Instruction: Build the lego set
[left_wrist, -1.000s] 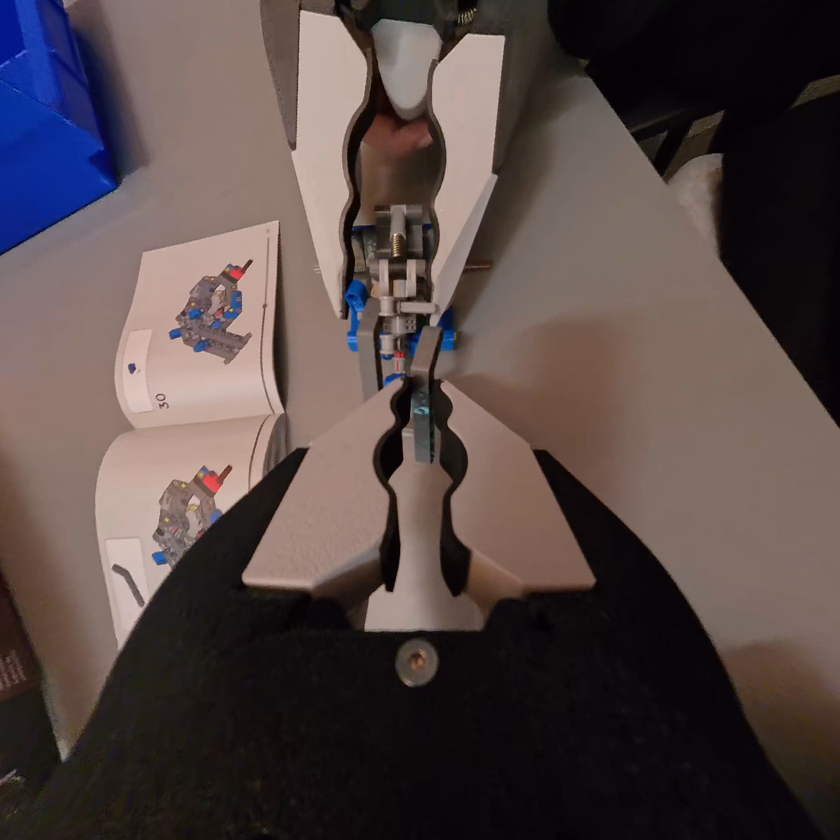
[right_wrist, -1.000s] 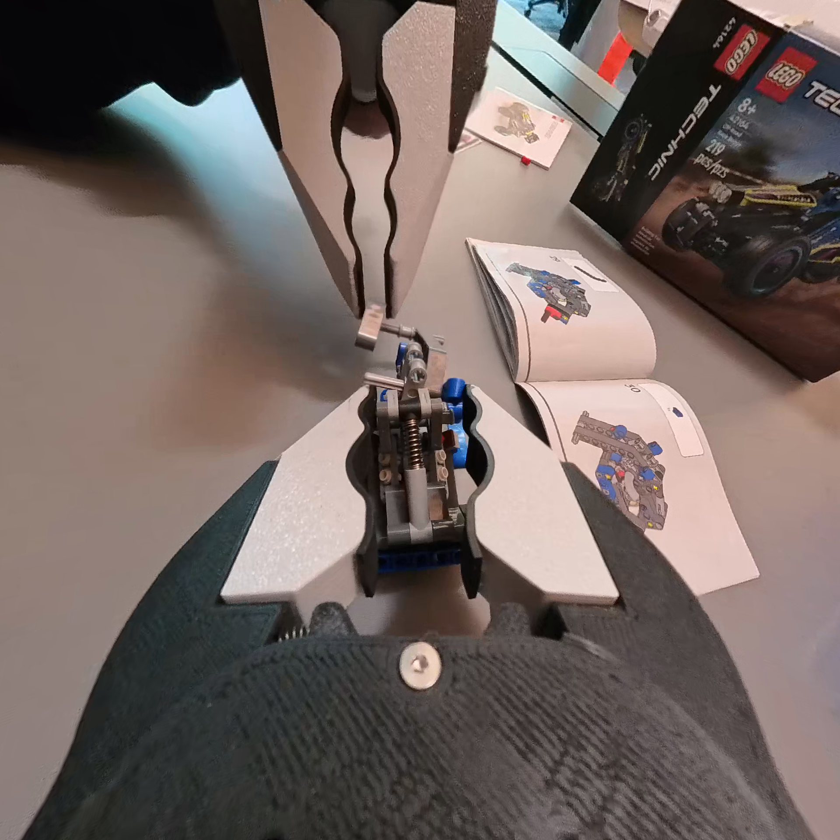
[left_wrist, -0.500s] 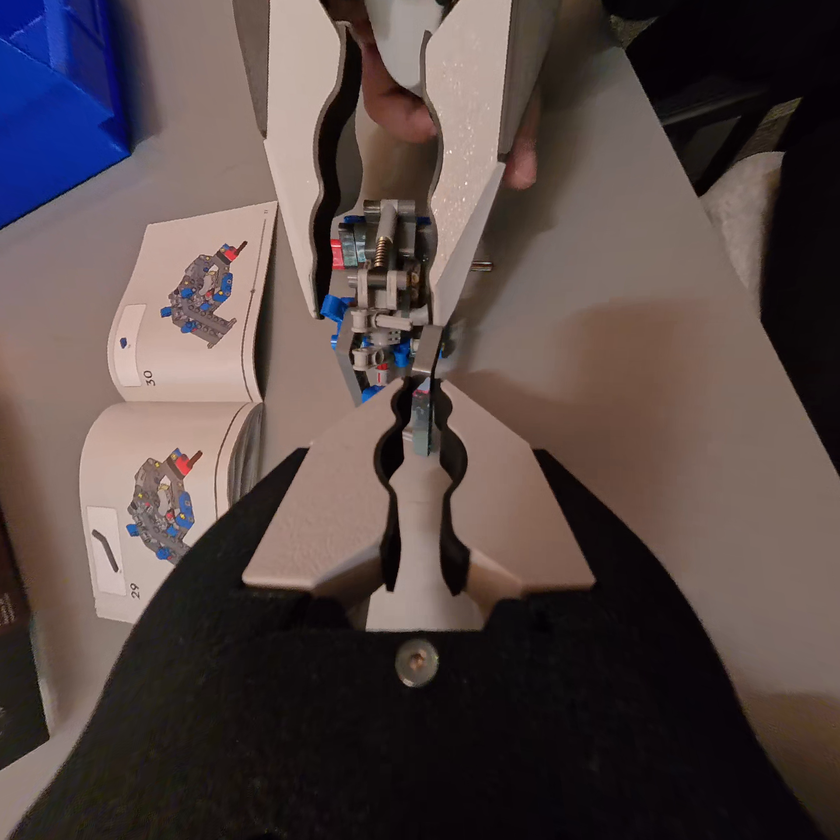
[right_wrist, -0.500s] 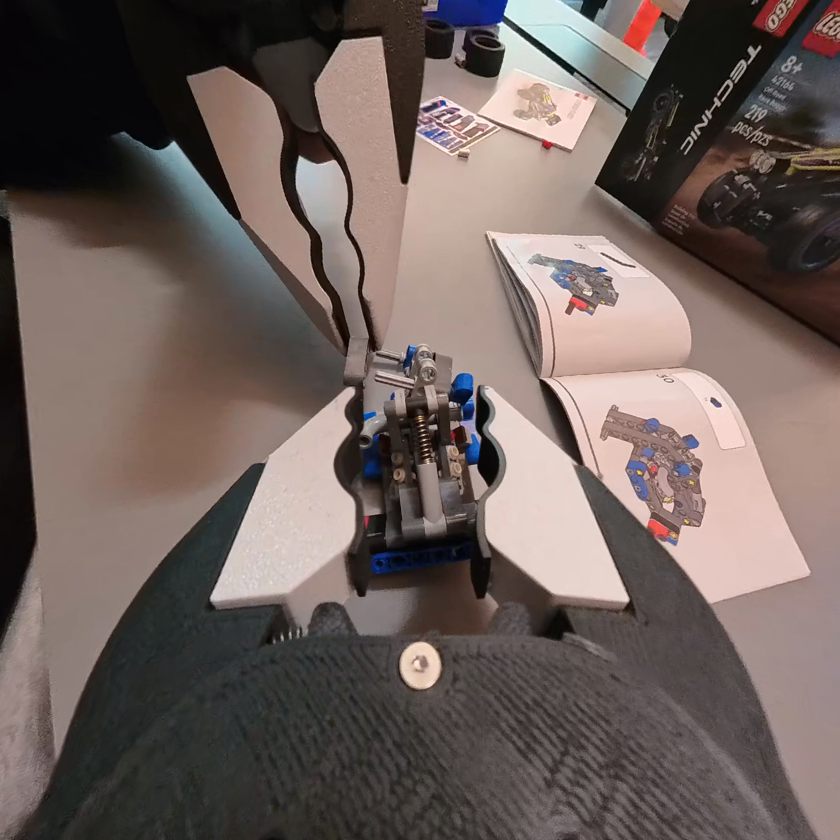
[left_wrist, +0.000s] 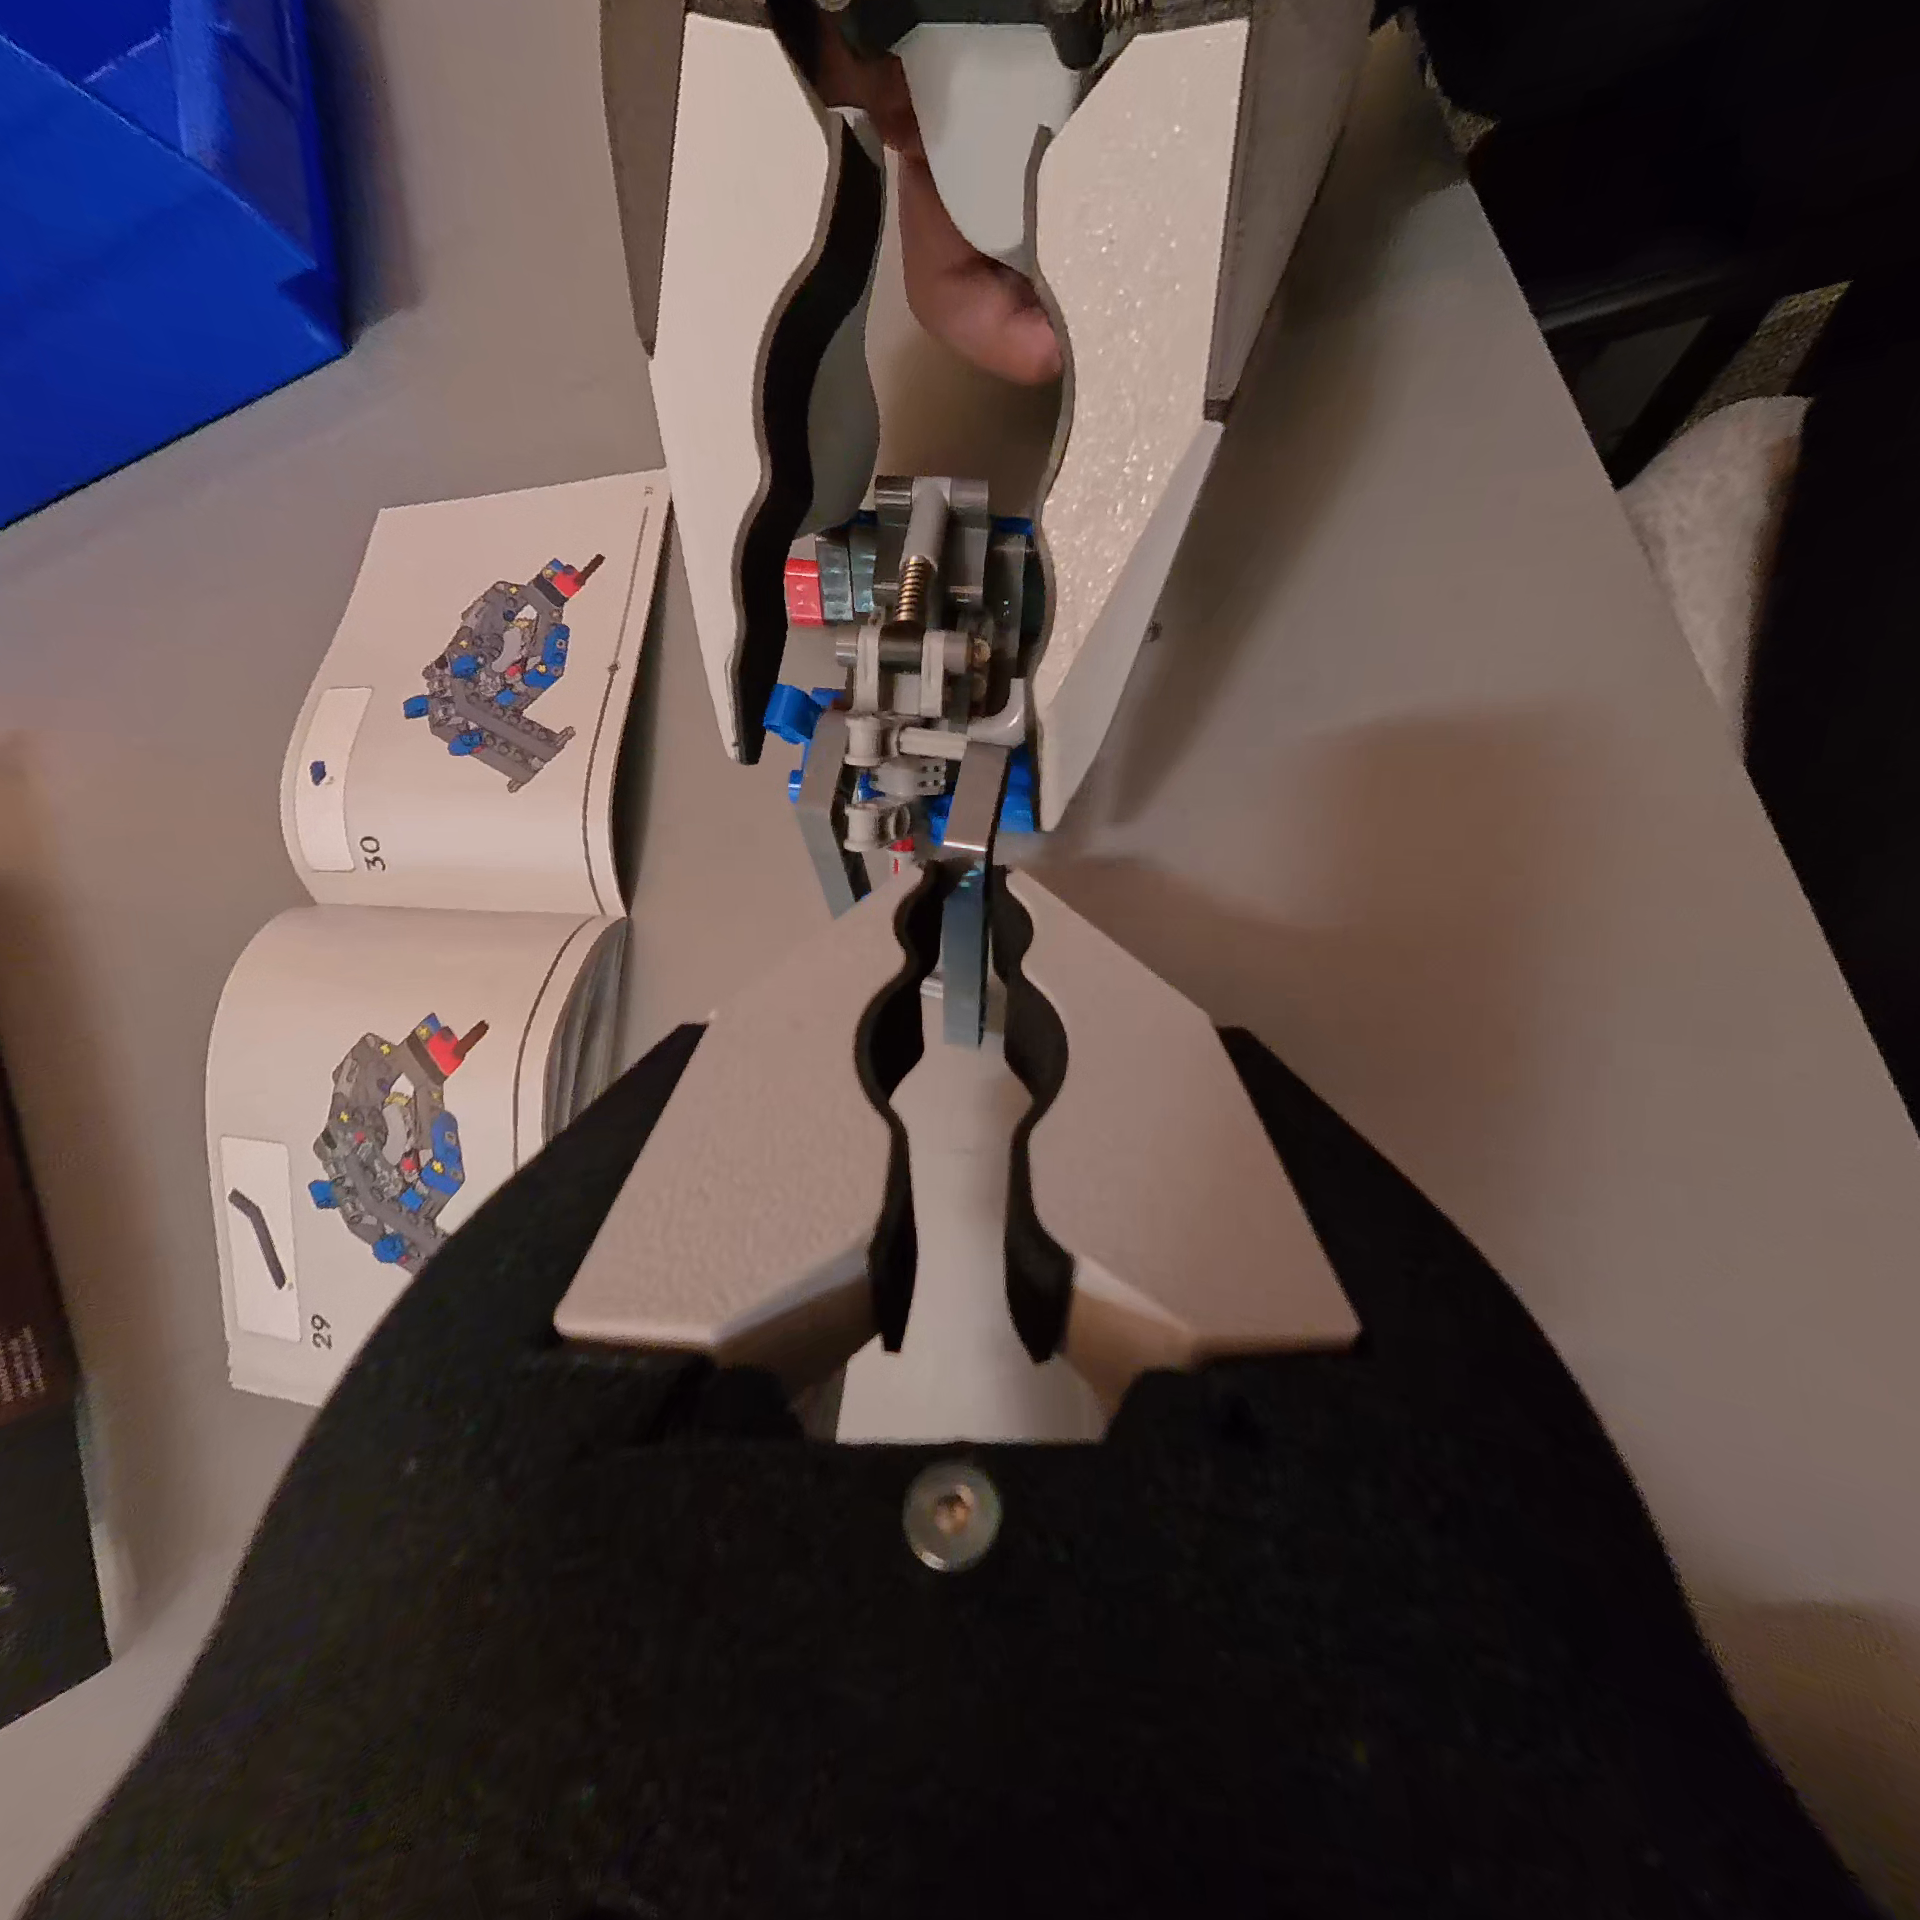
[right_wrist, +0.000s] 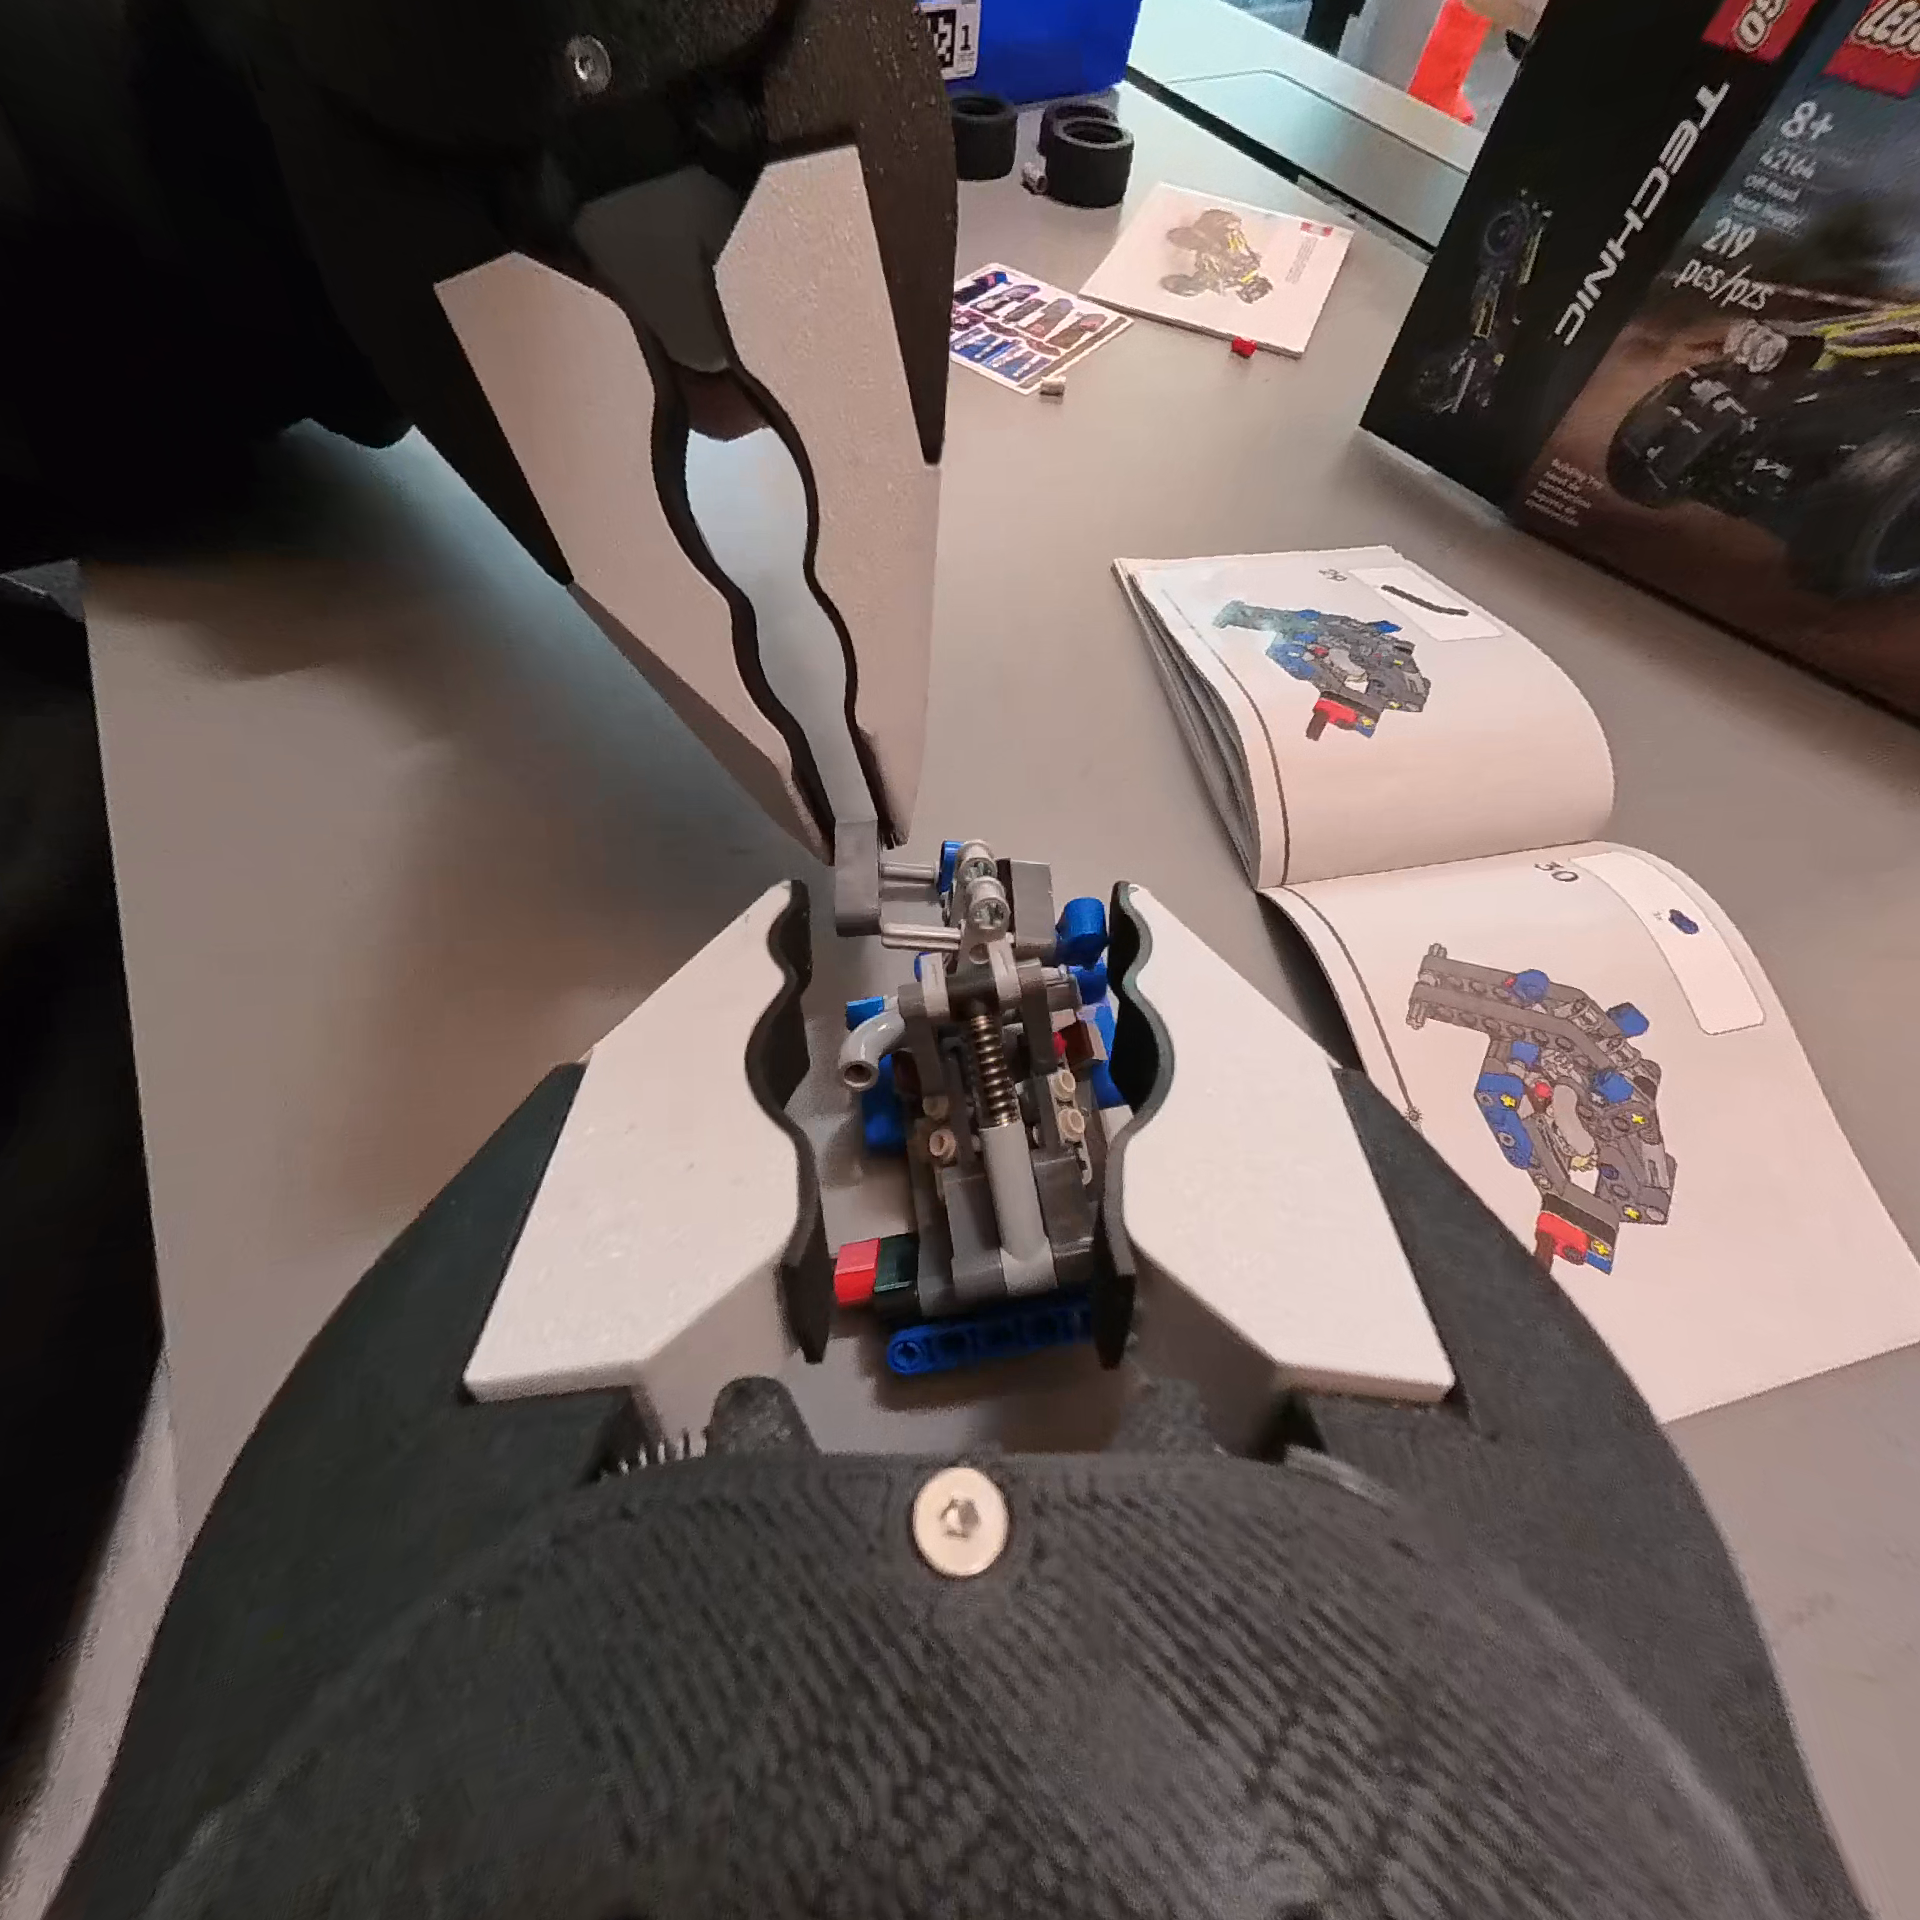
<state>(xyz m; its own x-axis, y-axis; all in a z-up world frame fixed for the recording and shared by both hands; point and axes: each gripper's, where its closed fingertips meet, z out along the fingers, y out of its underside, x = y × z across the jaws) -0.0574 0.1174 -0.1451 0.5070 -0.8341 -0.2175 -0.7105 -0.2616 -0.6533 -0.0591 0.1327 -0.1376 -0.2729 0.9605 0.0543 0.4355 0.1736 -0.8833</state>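
Observation:
A small grey and blue brick assembly (right_wrist: 987, 1122) with a metal spring stands between the fingers of my right gripper (right_wrist: 956, 899). The jaws are wide; a gap shows between the left pad and the assembly, so it is open. My left gripper (left_wrist: 961, 883) is shut on a thin grey beam (left_wrist: 966, 966). The beam's far end sits on pins at the front of the assembly (left_wrist: 914, 665). In the right wrist view the left gripper (right_wrist: 860, 831) comes down from above with the beam (right_wrist: 857, 883) in its tips. The right gripper (left_wrist: 899, 790) faces me in the left wrist view.
An open instruction booklet (right_wrist: 1455, 831) lies right of the assembly; it also shows in the left wrist view (left_wrist: 468, 727). A dark product box (right_wrist: 1714, 312), a sticker sheet (right_wrist: 1029, 322), a leaflet (right_wrist: 1221, 260) and black tyres (right_wrist: 1086, 151) lie farther back. A blue bin (left_wrist: 135, 260) stands nearby. Both grippers' tips are close together, under 4 cm apart.
My right gripper's jaws have spread apart from the assembly they gripped a second ago. My left gripper has stayed shut on the grey beam, pressed against the assembly's front.

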